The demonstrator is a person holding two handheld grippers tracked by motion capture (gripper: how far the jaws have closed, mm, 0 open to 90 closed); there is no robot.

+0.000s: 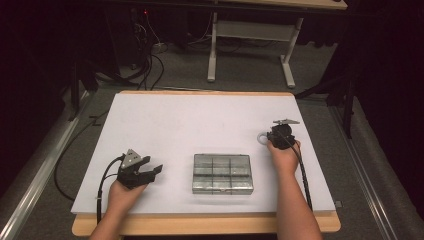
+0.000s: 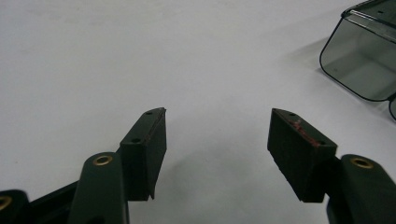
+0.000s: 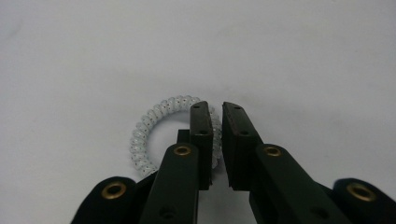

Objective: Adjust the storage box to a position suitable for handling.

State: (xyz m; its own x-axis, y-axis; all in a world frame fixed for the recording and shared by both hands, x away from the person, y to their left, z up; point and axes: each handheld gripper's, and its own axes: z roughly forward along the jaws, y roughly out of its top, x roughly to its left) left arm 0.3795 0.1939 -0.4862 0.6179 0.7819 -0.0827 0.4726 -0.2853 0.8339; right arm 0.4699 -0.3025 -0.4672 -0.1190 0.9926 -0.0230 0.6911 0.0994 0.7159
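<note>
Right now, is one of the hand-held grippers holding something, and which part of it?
The right hand-held gripper pinches the white spiral hair tie on one side of its ring. The left hand-held gripper is open, holding nothing.

My two grippers are black. The left gripper (image 1: 150,169) has a grey three-cornered plate on top and a black cable trailing back. The right gripper (image 3: 217,109) has flat black pads, with gold rings at its joints. Little red marks sit on the left pads (image 2: 299,128). My arms are bare, with no sleeves.
</note>
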